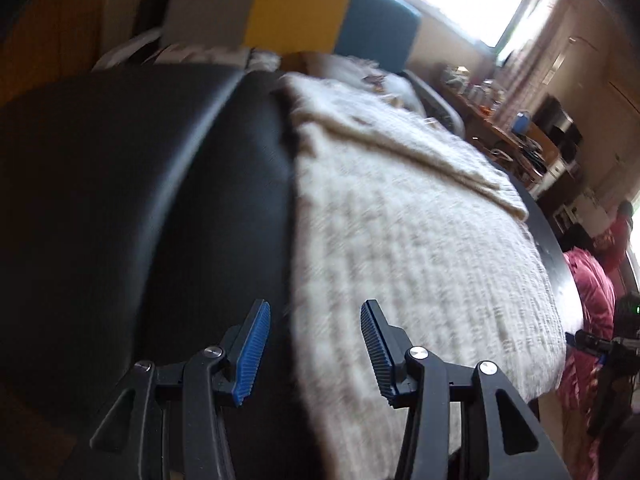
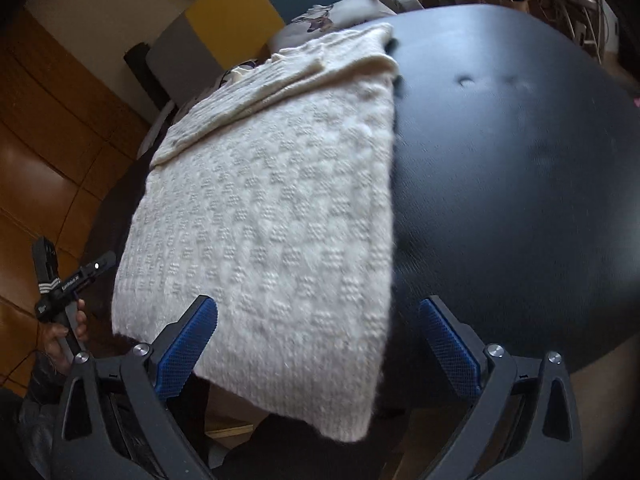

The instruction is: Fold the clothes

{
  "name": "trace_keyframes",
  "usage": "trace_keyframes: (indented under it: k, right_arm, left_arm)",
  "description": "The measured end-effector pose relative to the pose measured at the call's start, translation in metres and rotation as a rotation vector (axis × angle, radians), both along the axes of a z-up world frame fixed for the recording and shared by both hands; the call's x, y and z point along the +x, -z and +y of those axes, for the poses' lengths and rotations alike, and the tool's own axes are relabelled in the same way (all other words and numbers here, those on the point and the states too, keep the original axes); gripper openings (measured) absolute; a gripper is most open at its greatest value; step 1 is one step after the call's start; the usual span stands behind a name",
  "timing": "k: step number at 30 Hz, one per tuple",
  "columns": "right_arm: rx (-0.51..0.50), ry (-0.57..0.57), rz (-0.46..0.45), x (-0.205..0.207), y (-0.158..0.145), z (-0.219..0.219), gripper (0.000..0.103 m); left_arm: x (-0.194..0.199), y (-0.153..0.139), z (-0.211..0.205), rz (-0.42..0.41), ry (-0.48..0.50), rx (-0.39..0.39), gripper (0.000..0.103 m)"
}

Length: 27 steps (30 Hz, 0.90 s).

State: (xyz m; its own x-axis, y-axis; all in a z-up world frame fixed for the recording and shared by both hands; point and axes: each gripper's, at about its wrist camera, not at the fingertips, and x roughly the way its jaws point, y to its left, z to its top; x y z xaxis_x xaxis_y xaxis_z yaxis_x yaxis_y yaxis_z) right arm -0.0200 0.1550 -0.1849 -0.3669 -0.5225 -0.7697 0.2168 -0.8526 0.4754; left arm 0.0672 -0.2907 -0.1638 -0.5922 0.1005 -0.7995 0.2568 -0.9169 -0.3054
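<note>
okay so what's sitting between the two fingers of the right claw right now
Nothing is gripped. In the right wrist view the open right claw frames the near hem of the cream knit sweater lying on the black table.

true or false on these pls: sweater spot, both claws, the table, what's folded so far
1. The cream knit sweater lies on a black table. True.
2. The left claw is clamped on the sweater. False: its jaws stand open with nothing pinched between them.
3. The right claw is open and holds nothing. True.
4. The sweater's near edge hangs past the table's rim. True, as the right wrist view shows.
5. The table is white. False: it is black.
6. The sweater lies fully spread, with no part folded over. False: at its far end a layer is folded over on top of the body.
</note>
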Motion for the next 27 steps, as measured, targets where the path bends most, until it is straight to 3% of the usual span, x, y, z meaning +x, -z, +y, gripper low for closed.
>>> trace_keyframes:
  k: [7, 13, 14, 16, 18, 20, 27]
  right_arm:
    - [0.037, -0.001, 0.03, 0.002, 0.002, -0.006, 0.098]
    - [-0.009, 0.009, 0.03, 0.006, 0.003, 0.003, 0.098]
    - [0.011, -0.011, 0.04, 0.009, 0.002, -0.001, 0.095]
    - [0.052, -0.047, 0.057, 0.014, 0.002, -0.008, 0.074]
    - [0.084, -0.051, 0.06, 0.015, 0.003, -0.01, 0.039]
    - [0.097, -0.05, 0.061, 0.016, 0.005, -0.01, 0.019]
    - [0.071, -0.028, 0.057, 0.014, 0.009, -0.007, 0.022]
  left_arm:
    - [0.017, 0.01, -0.004, -0.002, -0.04, 0.033, 0.048]
    - [0.024, 0.012, -0.004, 0.007, -0.039, 0.093, 0.048]
    - [0.026, 0.013, -0.004, 0.01, -0.038, 0.106, 0.049]
    - [0.03, 0.013, -0.004, 0.017, -0.039, 0.123, 0.049]
    - [0.033, 0.014, -0.003, 0.022, -0.038, 0.135, 0.049]
    - [0.033, 0.014, -0.001, 0.02, -0.033, 0.132, 0.049]
    - [0.039, 0.013, 0.006, 0.013, -0.02, 0.147, 0.049]
